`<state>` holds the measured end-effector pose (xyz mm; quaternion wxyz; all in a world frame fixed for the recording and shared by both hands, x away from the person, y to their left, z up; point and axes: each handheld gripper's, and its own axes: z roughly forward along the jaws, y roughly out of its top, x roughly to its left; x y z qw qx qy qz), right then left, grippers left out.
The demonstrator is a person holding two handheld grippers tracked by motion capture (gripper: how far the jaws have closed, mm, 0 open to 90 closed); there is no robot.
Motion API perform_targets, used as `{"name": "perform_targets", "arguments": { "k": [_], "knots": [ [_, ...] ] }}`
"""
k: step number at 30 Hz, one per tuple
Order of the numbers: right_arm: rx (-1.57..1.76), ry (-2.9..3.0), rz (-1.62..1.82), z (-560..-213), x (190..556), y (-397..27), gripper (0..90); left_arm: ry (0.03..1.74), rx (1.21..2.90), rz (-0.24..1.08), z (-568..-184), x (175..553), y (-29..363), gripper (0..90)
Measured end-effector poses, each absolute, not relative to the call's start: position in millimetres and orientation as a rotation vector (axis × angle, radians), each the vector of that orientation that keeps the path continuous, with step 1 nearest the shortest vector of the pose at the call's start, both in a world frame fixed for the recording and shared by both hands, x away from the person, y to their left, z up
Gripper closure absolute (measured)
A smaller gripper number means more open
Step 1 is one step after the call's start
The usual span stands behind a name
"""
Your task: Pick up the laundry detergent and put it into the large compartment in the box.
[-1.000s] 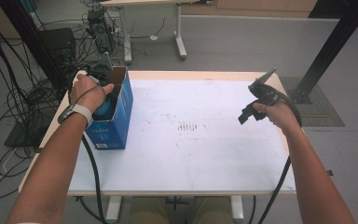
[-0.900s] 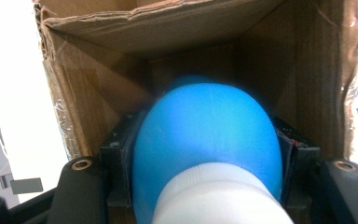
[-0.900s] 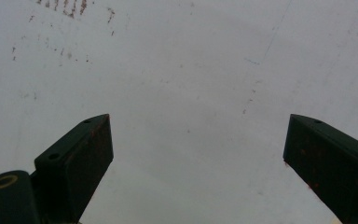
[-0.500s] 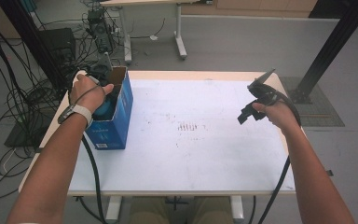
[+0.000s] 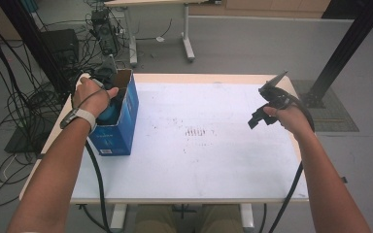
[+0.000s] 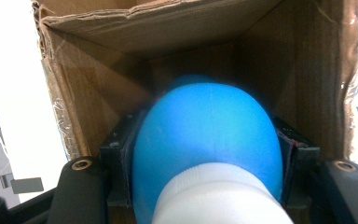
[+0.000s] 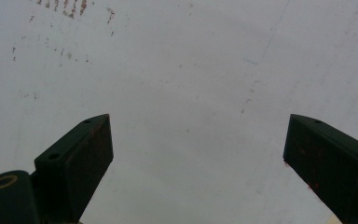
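The left gripper (image 6: 200,186) is clamped on a blue bottle (image 6: 205,140) inside the cardboard box (image 5: 121,121), probably mid-depth; it should travel straight, clear of the walls. The right gripper (image 7: 196,163) hangs with its jaws apart over the surface (image 5: 213,145).

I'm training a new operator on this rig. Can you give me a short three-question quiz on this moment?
1. What do the left gripper's fingers clamp?
2. True or false: the right gripper holds a white cup.
3. Where is the clamped thing: A on the white tabletop, B inside the open blue cardboard box?

Key:
1. A round blue plastic bottle with a white neck.
2. False; it is open over the tabletop.
3. B.
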<state>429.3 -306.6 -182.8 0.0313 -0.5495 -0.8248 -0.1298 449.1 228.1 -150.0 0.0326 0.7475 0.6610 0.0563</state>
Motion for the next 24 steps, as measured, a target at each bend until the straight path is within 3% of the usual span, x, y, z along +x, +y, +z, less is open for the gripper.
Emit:
{"name": "perform_targets", "arguments": {
  "k": [24],
  "knots": [
    [-1.691, -2.542, -0.404, -182.6, 428.7, -306.4, 8.0, 2.036, 2.3, 0.171, -149.9, 448.8, 228.9, 37.2]
  ]
}}
